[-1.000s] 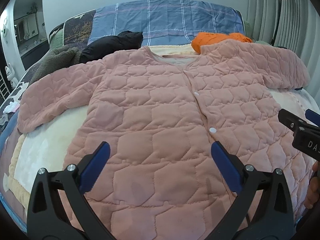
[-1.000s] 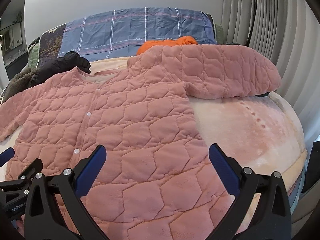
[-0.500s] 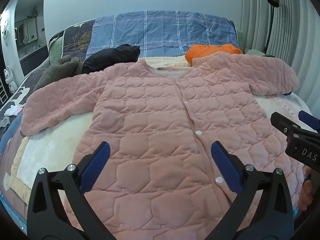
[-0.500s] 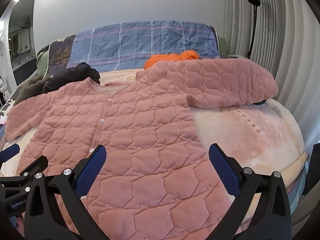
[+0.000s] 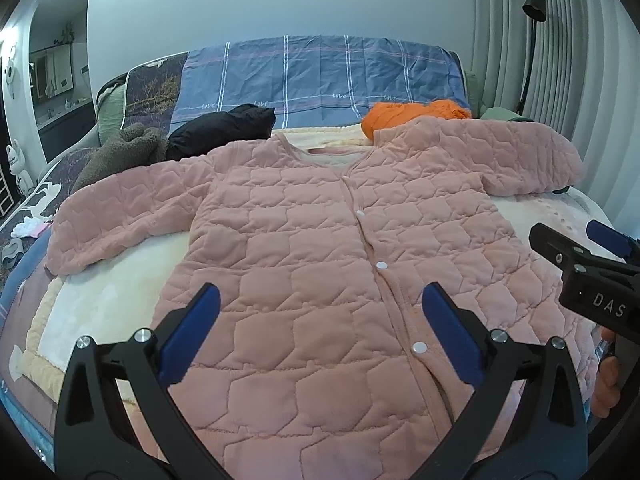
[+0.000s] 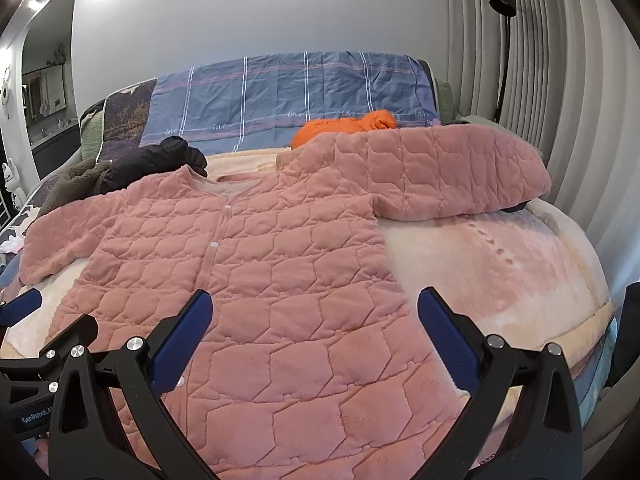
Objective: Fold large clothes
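A pink quilted jacket (image 5: 320,248) lay flat, unfolded, on the bed (image 6: 500,264); both hand-held grippers, left (image 5: 320,336) and right (image 6: 316,332), hung released, empty. Next, likely: seize the three o'clock sleeve (image 6: 452,176).

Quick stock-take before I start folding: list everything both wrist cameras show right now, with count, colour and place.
quilted jacket: 1, pink, spread flat front-up on the bed, sleeves out to both sides
snap buttons: at least 3 visible, white, down the jacket's front placket
fleece blanket: 1, cream-pink, under the jacket
plaid pillow: 1, blue, at the head of the bed
orange garment: 1, bunched behind the jacket's collar
black garment: 1, bunched near the left shoulder
fuzzy garment: 1, grey-brown, left of the black one
floor lamp: 1, black, by the curtain
curtain: pale grey, right wall
left gripper: black with blue pads, open, above the hem
right gripper: same, open, above the hem
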`<action>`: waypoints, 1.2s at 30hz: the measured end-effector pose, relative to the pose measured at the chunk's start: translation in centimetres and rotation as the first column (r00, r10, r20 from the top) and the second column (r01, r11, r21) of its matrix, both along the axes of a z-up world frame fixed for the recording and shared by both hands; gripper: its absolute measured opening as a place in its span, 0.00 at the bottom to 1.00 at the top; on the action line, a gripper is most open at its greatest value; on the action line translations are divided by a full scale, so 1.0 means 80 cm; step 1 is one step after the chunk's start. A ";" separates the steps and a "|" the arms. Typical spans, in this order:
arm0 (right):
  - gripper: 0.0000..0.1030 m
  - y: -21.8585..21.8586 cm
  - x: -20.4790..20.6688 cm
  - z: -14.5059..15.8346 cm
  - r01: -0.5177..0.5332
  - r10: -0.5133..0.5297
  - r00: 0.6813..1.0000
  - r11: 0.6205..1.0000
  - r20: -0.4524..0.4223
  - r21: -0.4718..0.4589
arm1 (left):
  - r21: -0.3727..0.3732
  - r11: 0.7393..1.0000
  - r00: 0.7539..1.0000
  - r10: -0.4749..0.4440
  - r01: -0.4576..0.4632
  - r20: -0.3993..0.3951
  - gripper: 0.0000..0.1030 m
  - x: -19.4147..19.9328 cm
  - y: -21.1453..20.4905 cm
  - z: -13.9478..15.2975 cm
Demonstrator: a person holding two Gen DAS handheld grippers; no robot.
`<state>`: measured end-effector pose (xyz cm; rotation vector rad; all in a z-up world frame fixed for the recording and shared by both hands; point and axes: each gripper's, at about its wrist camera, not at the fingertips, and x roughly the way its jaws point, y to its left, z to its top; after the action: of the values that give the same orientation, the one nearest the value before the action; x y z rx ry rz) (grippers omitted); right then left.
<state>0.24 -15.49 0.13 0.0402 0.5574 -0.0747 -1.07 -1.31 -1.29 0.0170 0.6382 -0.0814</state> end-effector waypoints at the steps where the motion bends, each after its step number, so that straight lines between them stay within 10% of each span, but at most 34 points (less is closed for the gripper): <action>1: 0.99 0.001 -0.001 0.000 -0.002 0.002 1.000 1.000 0.004 0.000 | -0.001 1.000 1.000 -0.001 0.001 0.002 0.98 -0.001 0.000 0.001; 24: 0.99 0.002 0.020 0.003 -0.021 0.022 0.998 1.000 0.058 -0.016 | -0.169 0.985 0.999 0.024 -0.020 0.022 0.97 0.019 0.053 -0.007; 27: 0.99 0.006 0.026 0.005 -0.039 0.041 0.997 0.999 0.063 -0.033 | -0.205 0.978 0.999 0.032 -0.029 0.009 0.85 0.029 0.076 -0.008; 32: 0.99 0.001 0.048 0.000 -0.111 0.111 0.993 0.994 0.039 -0.020 | -0.401 0.910 0.989 0.061 -0.110 -0.131 0.52 0.064 0.158 -0.035; 36: 0.99 -0.011 0.075 -0.015 -0.113 0.112 0.993 0.993 -0.028 -0.025 | -0.544 0.797 0.959 0.154 -0.263 -0.239 0.52 0.087 0.258 -0.067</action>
<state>6.21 -16.38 -1.10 -0.0177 0.5840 0.0272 5.89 19.30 -6.68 -0.6565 0.7760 -0.0571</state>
